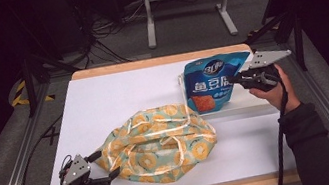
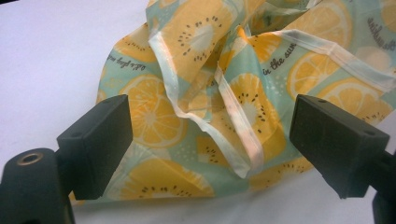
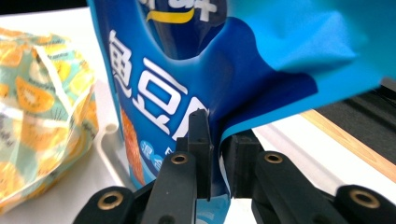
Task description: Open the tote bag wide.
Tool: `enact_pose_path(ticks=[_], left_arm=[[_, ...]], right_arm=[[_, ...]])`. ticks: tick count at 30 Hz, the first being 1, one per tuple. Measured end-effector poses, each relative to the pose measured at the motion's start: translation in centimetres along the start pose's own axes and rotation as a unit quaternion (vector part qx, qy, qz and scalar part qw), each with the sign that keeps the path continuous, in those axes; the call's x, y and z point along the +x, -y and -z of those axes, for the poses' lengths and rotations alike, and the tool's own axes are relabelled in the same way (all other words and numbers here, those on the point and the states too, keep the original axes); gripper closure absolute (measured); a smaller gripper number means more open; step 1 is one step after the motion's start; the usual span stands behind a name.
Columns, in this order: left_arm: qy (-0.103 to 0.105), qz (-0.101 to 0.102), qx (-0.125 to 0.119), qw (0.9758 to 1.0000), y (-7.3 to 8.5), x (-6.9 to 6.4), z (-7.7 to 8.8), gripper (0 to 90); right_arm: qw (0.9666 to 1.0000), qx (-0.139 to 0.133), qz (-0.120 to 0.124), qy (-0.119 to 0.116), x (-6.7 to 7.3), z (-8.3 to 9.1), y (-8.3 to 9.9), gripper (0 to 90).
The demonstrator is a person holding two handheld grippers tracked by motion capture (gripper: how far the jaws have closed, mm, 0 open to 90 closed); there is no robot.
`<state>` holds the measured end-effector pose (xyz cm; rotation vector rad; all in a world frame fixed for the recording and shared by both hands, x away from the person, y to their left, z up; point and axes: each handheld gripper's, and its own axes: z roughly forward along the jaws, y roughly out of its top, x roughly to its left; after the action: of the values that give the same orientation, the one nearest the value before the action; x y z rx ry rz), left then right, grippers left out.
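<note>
Left gripper is sitting wide open with the bag crumpled just ahead of its fingers, right gripper is pinching only the pouch edge, so it's risking slipping or tearing.

You have a glossy, smooth plastic-film snack pouch; a thin, crinkled fabric-like bag with a slight sheen; a matt white bench edged in wood.

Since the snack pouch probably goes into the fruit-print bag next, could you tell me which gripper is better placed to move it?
Right: the right gripper already pinches the blue snack pouch; the left gripper is open at the fruit-print bag.
</note>
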<state>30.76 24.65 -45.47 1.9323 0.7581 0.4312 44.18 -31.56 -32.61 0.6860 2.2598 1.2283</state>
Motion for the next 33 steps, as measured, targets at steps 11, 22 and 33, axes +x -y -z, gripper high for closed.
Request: enact_pose_path(ticks=[11,22,33], left_arm=[[-0.001,0.007,0.000,1.0000,0.1,0.2,0.1,14.1],[0.002,0.012,-0.011,0.9999,0.2,0.4,0.3,14.1],[-0.003,0.010,-0.009,0.9999,0.1,0.3,0.2,14.0]], right_arm=[[0.9999,0.001,-0.011,0.010,0.5,0.9,0.4,80.6],[0.9997,-0.011,-0.018,0.007,1.0,1.4,1.1,57.5],[0.9991,0.002,-0.022,0.036,1.8,1.4,1.4,33.6]])
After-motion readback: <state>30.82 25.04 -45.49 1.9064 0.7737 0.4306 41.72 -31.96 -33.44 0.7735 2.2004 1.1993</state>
